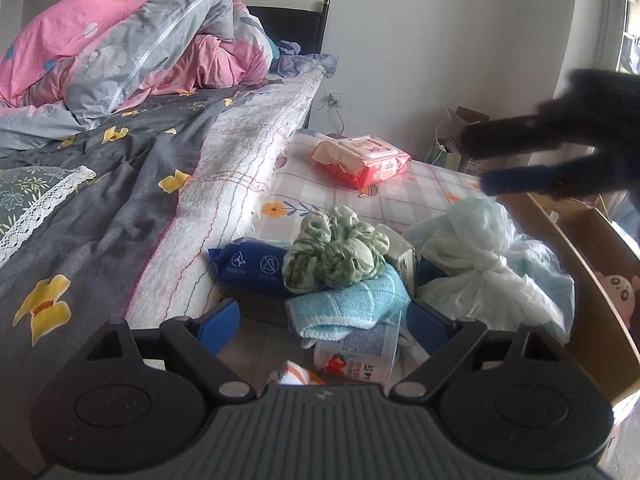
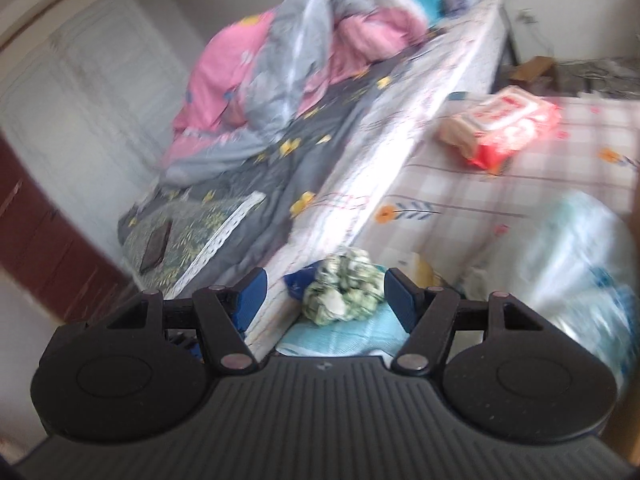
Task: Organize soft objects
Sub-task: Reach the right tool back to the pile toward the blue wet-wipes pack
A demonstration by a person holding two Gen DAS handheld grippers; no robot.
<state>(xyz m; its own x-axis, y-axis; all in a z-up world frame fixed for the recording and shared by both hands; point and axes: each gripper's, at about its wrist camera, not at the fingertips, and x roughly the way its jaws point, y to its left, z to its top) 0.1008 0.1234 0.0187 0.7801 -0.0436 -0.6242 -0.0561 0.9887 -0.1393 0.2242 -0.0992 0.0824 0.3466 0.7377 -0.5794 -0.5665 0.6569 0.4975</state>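
Two grippers were counted — the left gripper [image 1: 324, 320] and the right gripper [image 1: 476, 168]. One green scrunchie [image 1: 332, 256] was seen, resting on one folded blue towel [image 1: 352, 300]. One dark blue pack [image 1: 252, 266] was counted to the left of them, and one red wipes pack [image 1: 364, 160] farther off. One white plastic bag [image 1: 480, 264] was noted on the right — beside one cardboard box [image 1: 600, 264] in which one pink plush toy [image 1: 618, 292] was visible. One printed cup [image 1: 356, 360] lay nearest.

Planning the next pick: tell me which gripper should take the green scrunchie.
Left. The left gripper is open just short of the green scrunchie; the right gripper hangs off to one side, blurred.
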